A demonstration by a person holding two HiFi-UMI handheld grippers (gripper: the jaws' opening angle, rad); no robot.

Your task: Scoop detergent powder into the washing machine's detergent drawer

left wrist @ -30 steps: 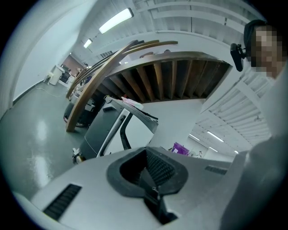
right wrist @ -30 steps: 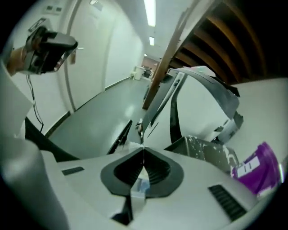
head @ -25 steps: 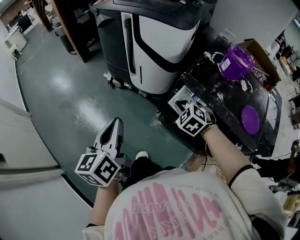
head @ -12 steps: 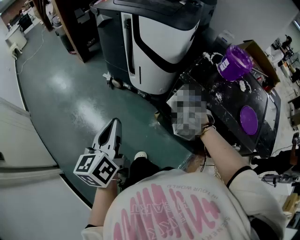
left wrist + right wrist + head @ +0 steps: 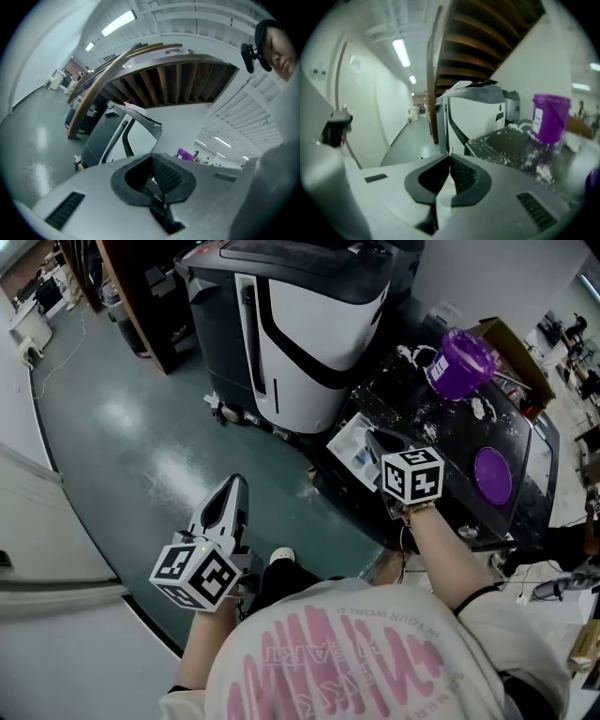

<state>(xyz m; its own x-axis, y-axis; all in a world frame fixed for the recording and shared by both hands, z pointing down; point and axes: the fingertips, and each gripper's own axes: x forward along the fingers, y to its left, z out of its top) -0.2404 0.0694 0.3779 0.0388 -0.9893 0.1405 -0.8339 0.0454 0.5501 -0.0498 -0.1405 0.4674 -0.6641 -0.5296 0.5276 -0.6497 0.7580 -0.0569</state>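
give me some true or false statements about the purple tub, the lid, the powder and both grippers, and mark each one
1. The purple tub stands on the black machine top. True.
2. The purple lid sits on the tub. False: it lies flat on the machine top, apart from the tub.
3. The left gripper hangs over the machine top. False: it is over the green floor, away from the machine.
4. White powder is spilled on the machine top. True.
5. The right gripper has its jaws wide apart. False: they are together.
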